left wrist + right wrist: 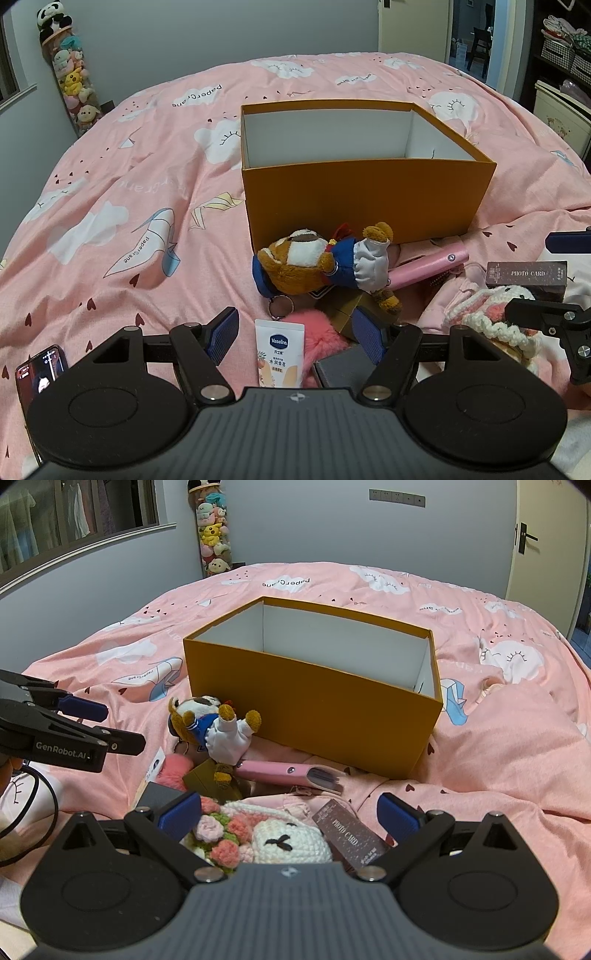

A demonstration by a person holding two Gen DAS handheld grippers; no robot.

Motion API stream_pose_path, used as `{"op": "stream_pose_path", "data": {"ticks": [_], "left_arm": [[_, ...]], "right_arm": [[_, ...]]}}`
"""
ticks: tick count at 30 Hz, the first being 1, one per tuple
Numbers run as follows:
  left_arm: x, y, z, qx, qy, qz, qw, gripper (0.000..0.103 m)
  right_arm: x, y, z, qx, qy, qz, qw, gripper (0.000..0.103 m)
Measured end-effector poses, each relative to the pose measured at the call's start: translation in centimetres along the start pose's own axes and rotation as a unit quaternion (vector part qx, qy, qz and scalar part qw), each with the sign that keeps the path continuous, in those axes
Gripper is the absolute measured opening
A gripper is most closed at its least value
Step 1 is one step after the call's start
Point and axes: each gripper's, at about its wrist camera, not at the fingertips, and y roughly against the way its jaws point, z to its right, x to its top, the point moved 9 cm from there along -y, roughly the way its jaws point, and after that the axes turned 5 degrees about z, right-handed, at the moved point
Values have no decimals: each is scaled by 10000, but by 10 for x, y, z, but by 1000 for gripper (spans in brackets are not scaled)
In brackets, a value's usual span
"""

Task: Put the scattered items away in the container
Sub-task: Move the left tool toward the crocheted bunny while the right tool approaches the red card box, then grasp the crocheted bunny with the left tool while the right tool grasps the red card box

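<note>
An open orange box (pixel 365 195) with a white inside stands on the pink bed; it also shows in the right wrist view (pixel 314 709). In front of it lie a bear plush (pixel 317 262), a pink comb case (pixel 428 267), a Vaseline tube (pixel 279 354), a pink pompom (pixel 321 338) and a brown photo card box (pixel 526 280). My left gripper (pixel 295 332) is open above the tube. My right gripper (pixel 291 814) is open over a crocheted bunny with flowers (pixel 258 838) and the photo card box (pixel 351 840).
A phone (pixel 38 373) lies at the left by my left gripper. A dark grey flat item (pixel 341 369) and a gold box (pixel 210 779) sit in the pile. A tube of plush toys (pixel 214 535) stands against the far wall.
</note>
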Motion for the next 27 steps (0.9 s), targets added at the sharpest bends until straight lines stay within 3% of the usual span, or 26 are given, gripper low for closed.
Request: {"op": "stream_pose_path", "data": {"ticks": [20, 27], "left_arm": [[1, 3, 6, -92, -6, 16, 10000, 81], [6, 12, 24, -624, -163, 92, 9979, 81]], "right_arm": [[0, 2, 1, 2, 19, 11, 10000, 101], [-1, 12, 9, 49, 76, -84, 9999, 84]]}}
